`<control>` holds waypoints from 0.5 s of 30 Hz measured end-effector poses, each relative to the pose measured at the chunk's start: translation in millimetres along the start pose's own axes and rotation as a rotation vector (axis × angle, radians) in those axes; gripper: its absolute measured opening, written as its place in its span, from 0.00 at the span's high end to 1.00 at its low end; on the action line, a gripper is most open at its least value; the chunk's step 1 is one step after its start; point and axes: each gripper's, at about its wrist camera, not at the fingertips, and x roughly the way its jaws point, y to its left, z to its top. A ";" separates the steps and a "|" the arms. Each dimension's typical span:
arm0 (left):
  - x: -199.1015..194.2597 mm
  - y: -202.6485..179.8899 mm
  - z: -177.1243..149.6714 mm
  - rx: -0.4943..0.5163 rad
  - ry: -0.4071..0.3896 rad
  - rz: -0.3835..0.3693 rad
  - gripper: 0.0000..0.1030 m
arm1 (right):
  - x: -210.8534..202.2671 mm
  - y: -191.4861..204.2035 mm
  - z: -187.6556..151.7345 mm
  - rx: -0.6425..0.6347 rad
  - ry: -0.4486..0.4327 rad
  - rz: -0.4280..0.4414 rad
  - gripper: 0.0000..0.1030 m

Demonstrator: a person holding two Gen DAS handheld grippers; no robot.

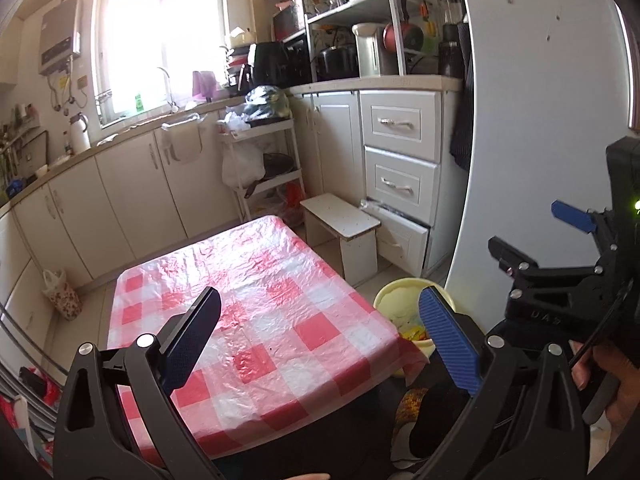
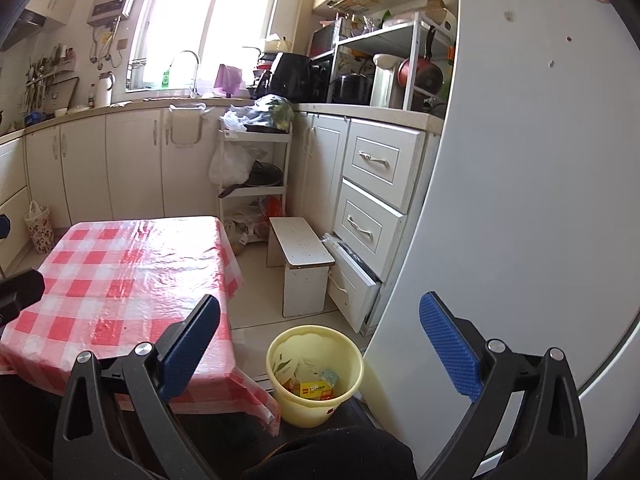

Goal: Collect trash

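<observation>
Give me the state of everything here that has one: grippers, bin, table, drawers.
left gripper: open, empty.
right gripper: open, empty.
yellow bin: upright on the floor beside the table, packaging inside.
table: covered by a checked cloth, nothing on it.
bottom drawer: pulled partly out.
upper two drawers: shut.

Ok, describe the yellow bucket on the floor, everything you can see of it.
The yellow bucket is a pale, round plastic pail, upright and open-topped, standing on the floor between the checked-cloth table and the white fridge door. Inside lie scraps of packaging: a yellow carton, white and green paper, a small bluish piece. The hanging tablecloth corner reaches its left side; contact is unclear. Neither tool touches it.
</observation>
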 end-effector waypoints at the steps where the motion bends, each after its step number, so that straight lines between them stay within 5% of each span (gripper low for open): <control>1: -3.4 0.1 0.4 -0.006 -0.005 -0.004 0.07 | -1.3 1.5 0.2 -0.003 -0.003 0.001 0.07; 5: -18.4 3.1 -0.2 -0.022 -0.045 -0.062 0.07 | -5.8 7.9 3.4 -0.010 -0.017 0.010 0.07; 10: -35.9 0.4 0.6 0.001 -0.124 -0.002 0.07 | -15.2 11.2 5.1 0.001 -0.044 0.016 0.07; 15: -25.3 4.9 1.5 -0.003 -0.057 0.043 0.07 | -23.0 12.3 7.7 0.006 -0.064 0.022 0.07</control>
